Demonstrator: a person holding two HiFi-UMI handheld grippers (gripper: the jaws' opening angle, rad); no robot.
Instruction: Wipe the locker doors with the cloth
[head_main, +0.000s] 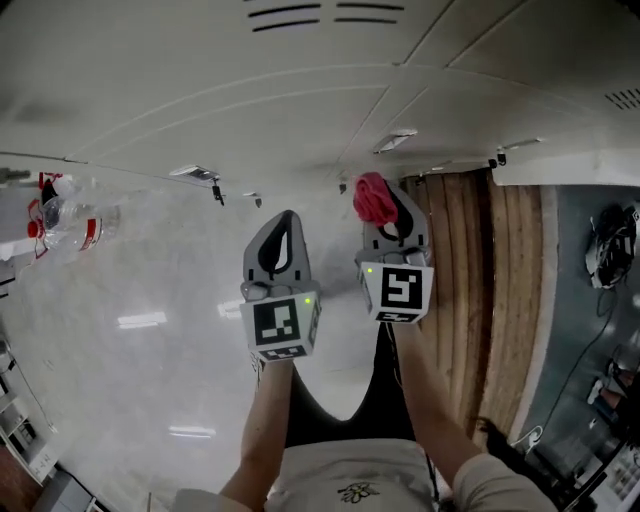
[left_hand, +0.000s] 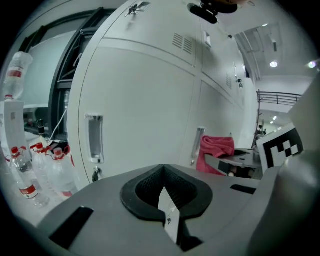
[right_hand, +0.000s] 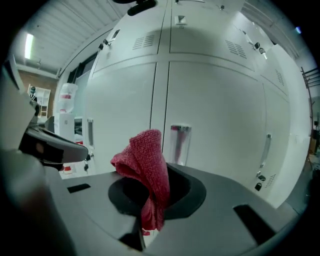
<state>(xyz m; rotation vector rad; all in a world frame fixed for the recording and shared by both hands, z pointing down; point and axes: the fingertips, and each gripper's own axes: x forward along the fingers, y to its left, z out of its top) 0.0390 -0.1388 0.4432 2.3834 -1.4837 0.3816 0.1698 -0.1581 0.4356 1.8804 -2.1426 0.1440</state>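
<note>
Cloth (head_main: 372, 197) is what matters here, a red bunch standing out of the tip of the right gripper (head_main: 393, 214), on the side toward the locker doors (head_main: 200, 100). From the head view both tools point at those pale doors. The right one sits a little nearer them than the left gripper (head_main: 287, 226), and the cloth looks close to the door face but, as far as I can judge, not on it. Some water bottles (head_main: 72, 215) stand at the foot of the doors, well off to the left of both tools. The left gripper view shows that tool's jaws brought together at the tips with nothing between them. A flat door panel lies straight ahead, and the red bunch is off to the right, beside a door handle. The right gripper view shows its jaws clenched on the cloth's lower end. The free end rises and folds forward, so its long axis runs along the jaws toward the doors, with a recessed handle (right_hand: 179, 142) directly behind it and the seam between two doors just left of that. The coming move looks like a short push straight ahead by the right hand to press the cloth flat against the door.
</note>
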